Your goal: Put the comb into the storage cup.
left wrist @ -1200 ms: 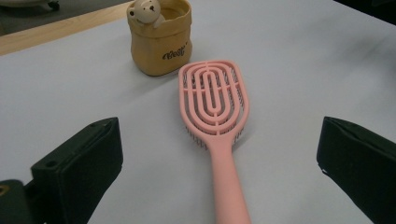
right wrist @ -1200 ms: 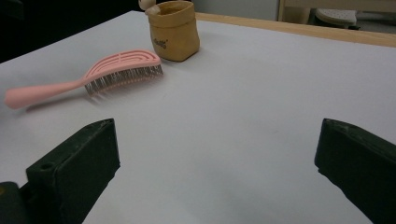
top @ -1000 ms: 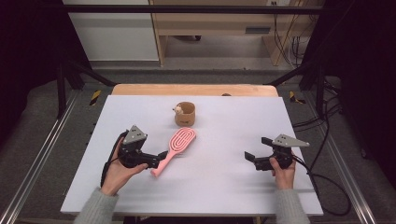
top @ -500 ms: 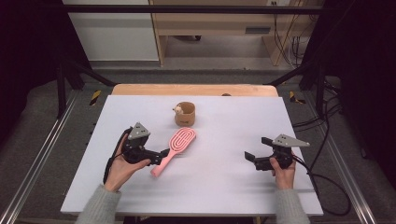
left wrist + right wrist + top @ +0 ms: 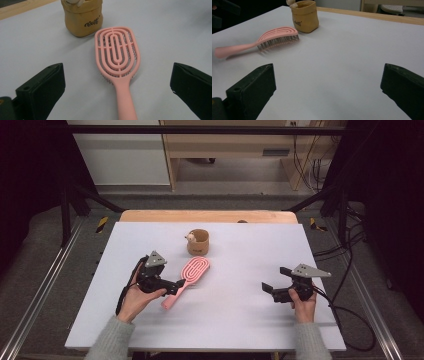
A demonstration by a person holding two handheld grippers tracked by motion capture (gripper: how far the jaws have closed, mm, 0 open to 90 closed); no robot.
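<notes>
Light falls evenly from overhead on the white table (image 5: 240,320), bright against dim, near-black surroundings. Soft shadows lie under the pink brush (image 5: 262,41) and the tan pouch (image 5: 82,18). Gripper views are slightly soft; the brush handle end is blurred in the right gripper view.

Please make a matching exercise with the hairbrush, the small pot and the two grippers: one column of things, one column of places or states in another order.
Things:
1. hairbrush
2. small pot
3. left gripper
4. right gripper

Places or states:
A. open, jaws on either side of the pink handle
B. tan, standing upright behind the brush head
C. open over bare table, apart from everything
D. pink, lying with bristles down

Pairs: 1-D, 2-B, 3-A, 4-C
</notes>
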